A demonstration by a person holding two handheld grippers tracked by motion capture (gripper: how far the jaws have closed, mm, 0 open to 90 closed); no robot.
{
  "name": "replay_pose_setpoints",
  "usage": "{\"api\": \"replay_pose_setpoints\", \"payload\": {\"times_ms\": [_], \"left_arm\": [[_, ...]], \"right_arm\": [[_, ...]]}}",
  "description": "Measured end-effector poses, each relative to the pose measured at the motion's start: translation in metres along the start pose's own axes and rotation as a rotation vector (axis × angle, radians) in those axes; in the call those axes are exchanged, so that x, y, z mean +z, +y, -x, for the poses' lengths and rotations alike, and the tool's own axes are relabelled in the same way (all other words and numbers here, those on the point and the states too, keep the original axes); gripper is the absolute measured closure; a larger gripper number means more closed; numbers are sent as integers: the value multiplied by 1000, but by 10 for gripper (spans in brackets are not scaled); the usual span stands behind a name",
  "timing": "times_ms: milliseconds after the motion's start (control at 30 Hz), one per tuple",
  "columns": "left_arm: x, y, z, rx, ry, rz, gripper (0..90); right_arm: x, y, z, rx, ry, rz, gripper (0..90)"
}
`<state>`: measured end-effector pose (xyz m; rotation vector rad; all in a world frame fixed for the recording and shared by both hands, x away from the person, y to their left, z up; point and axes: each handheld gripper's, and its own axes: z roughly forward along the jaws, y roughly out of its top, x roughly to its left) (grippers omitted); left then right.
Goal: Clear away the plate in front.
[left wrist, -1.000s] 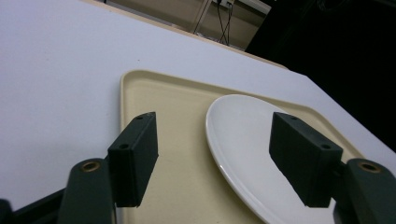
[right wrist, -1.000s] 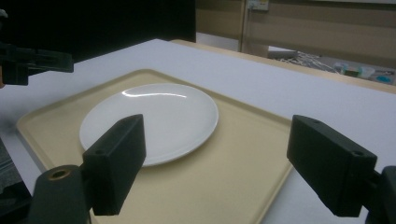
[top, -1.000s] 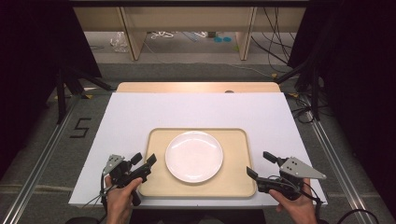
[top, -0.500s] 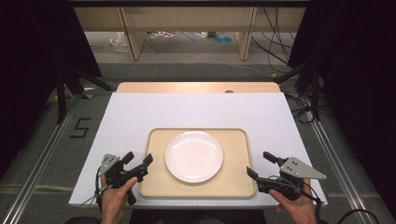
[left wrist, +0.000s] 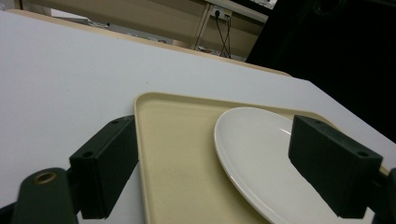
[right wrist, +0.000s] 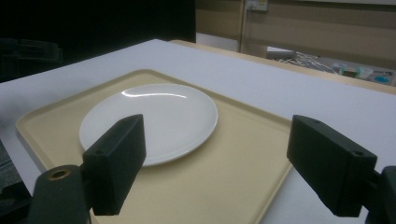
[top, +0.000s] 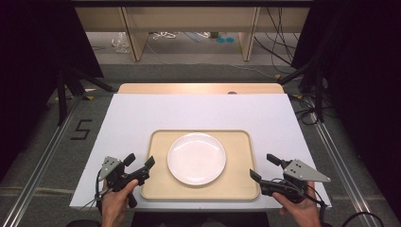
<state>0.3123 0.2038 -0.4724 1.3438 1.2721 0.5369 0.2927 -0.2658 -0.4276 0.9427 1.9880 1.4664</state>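
**Two open grippers flank a plate on its tray**

From the high view we see a white plate (top: 196, 158) resting in the middle of a beige tray (top: 158, 189) on the white table (top: 198, 111). The left gripper (top: 140, 161) sits just beside the tray's left edge, the right gripper (top: 264, 165) at its right corner, both with jaws spread and empty.

In the left gripper view, we look between parted jaws at tray (left wrist: 182, 149) and plate (left wrist: 257, 149).

In the right gripper view, wide jaws frame the plate (right wrist: 159, 116) on the tray (right wrist: 224, 172).
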Motion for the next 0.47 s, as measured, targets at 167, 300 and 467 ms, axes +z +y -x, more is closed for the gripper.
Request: {"api": "replay_pose_setpoints", "payload": {"times_ms": [167, 300, 467], "left_arm": [[0, 0, 1, -2, 1, 4, 153], [-1, 1, 1, -1, 0, 5, 153], [0, 1, 1, -5, 1, 9, 153]], "right_arm": [[0, 0, 0, 2, -2, 1, 205], [-1, 0, 0, 0, -8, -10, 205], [0, -1, 1, 4, -10, -11, 201]]}}
